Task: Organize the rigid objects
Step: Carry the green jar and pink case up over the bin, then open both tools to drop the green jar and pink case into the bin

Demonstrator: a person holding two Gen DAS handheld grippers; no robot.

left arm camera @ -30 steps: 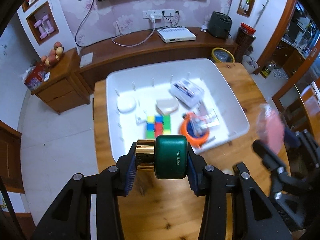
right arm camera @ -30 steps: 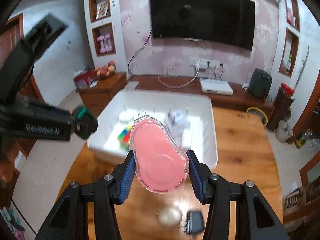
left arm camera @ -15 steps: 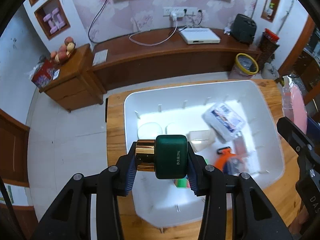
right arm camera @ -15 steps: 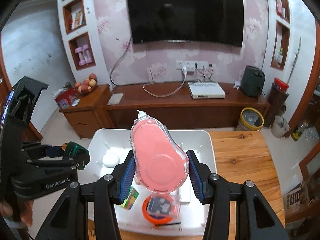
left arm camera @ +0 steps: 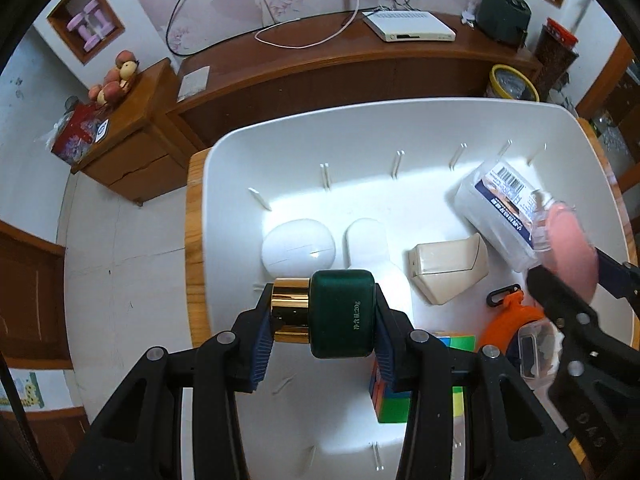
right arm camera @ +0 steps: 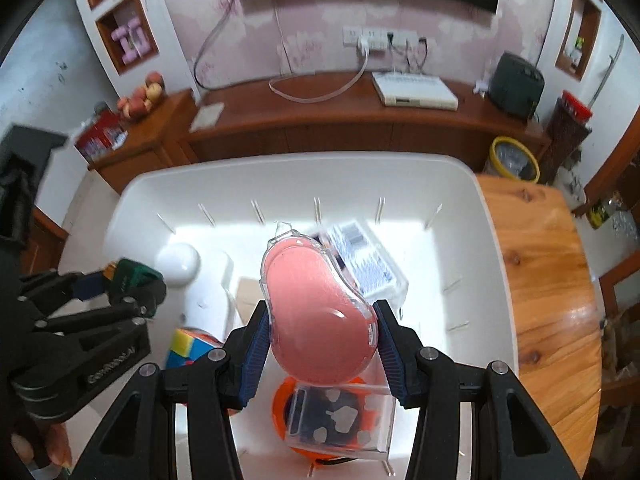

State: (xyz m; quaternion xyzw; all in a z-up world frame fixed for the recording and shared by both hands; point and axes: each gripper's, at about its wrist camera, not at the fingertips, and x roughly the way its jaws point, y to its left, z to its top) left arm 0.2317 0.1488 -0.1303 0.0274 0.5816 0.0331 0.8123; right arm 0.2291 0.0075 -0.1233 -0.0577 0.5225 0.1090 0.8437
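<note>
My left gripper (left arm camera: 318, 316) is shut on a dark green jar with a gold cap (left arm camera: 332, 314), held above the left part of the white bin (left arm camera: 280, 140). It also shows in the right wrist view (right arm camera: 132, 276). My right gripper (right arm camera: 320, 344) is shut on a pink tape dispenser in a clear shell (right arm camera: 316, 312), held above the bin's (right arm camera: 492, 240) middle; it shows at the right in the left wrist view (left arm camera: 568, 240).
In the bin lie a white oval case (left arm camera: 298, 246), a white bottle (left arm camera: 366, 240), a beige box (left arm camera: 448, 268), a clear labelled box (left arm camera: 500, 204), a colour cube (left arm camera: 396, 400), an orange reel (right arm camera: 288, 404) and a clear case (right arm camera: 340, 420). The wooden table (right arm camera: 548, 280) lies right.
Both grippers moved forward from over the table to above the bin and lower toward its contents. Each still holds its object.
</note>
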